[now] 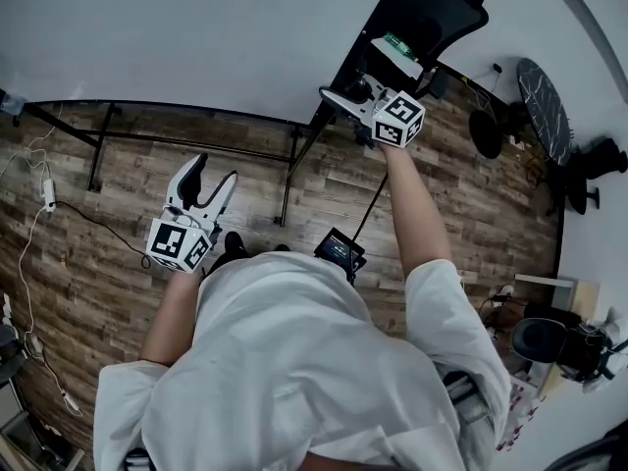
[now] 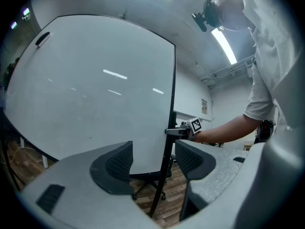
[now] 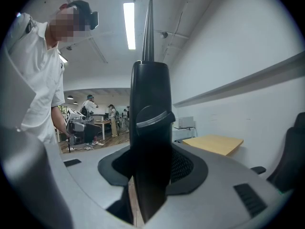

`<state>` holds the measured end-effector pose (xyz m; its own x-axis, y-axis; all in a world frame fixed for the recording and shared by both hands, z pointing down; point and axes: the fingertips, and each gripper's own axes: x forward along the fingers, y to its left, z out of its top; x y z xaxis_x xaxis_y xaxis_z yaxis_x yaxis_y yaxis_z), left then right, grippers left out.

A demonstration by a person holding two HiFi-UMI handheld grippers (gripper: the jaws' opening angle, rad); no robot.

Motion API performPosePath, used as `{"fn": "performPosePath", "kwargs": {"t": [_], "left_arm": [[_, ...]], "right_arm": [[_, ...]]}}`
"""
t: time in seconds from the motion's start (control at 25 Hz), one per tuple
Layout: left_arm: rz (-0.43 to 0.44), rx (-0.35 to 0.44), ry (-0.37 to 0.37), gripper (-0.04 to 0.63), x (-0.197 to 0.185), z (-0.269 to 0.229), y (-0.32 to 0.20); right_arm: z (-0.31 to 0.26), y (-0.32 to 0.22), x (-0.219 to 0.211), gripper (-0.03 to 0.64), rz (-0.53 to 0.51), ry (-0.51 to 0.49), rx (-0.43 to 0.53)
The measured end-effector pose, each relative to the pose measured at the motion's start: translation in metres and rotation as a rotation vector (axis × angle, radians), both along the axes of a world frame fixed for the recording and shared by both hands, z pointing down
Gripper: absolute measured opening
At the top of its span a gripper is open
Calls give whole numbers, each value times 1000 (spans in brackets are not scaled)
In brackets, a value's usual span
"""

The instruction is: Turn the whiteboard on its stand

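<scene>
Right gripper [image 1: 334,99]: jaws pinched on the black frame edge [image 3: 151,128] of the whiteboard [image 2: 95,89]; in the right gripper view the upright edge fills the gap between the two pads and rises well above them. Seen from the left gripper, this grip sits about midway up the board's right-hand side, gripper roughly level. Left gripper [image 1: 213,173]: jaws spread, nothing between the pads, held apart from the board. Whiteboard stands ahead of the left gripper with its white face toward it; the face takes up most of that gripper's view, to the left of the gripped edge. Stand [image 2: 159,190]: dark post runs down from below the right gripper's grip to the wood-pattern floor [image 1: 128,184]; in the left gripper view it shows through the gap between the open jaws, well beyond them. More black stand bars lie low, beyond the left gripper's tips in the head view. Black office chair [image 1: 437,8]: beyond the right gripper, on the far side of the board. Pale wooden tabletop [image 3: 212,144]: ahead and to the right of the right gripper's jaws, against a white wall. Marker cube [image 1: 398,118] sits at the back of the right gripper, the person's forearm [image 1: 412,214] extended behind it.
</scene>
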<state>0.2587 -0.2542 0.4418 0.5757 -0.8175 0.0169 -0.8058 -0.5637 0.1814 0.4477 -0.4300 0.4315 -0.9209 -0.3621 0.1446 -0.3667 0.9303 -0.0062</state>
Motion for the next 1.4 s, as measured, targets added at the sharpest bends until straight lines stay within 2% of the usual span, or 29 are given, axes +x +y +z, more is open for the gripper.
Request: {"fn": "performPosePath", "kwargs": {"t": [0.44, 1.04, 1.4], "left_arm": [[11, -1, -1, 282, 26, 1, 11], [88, -16, -28, 282, 78, 9, 13], [88, -15, -29, 282, 88, 9, 10]], "right_arm": [[-1, 10, 40, 163, 12, 3, -1], [1, 17, 93, 163, 27, -2, 0], [3, 19, 118, 163, 38, 3, -2]]}}
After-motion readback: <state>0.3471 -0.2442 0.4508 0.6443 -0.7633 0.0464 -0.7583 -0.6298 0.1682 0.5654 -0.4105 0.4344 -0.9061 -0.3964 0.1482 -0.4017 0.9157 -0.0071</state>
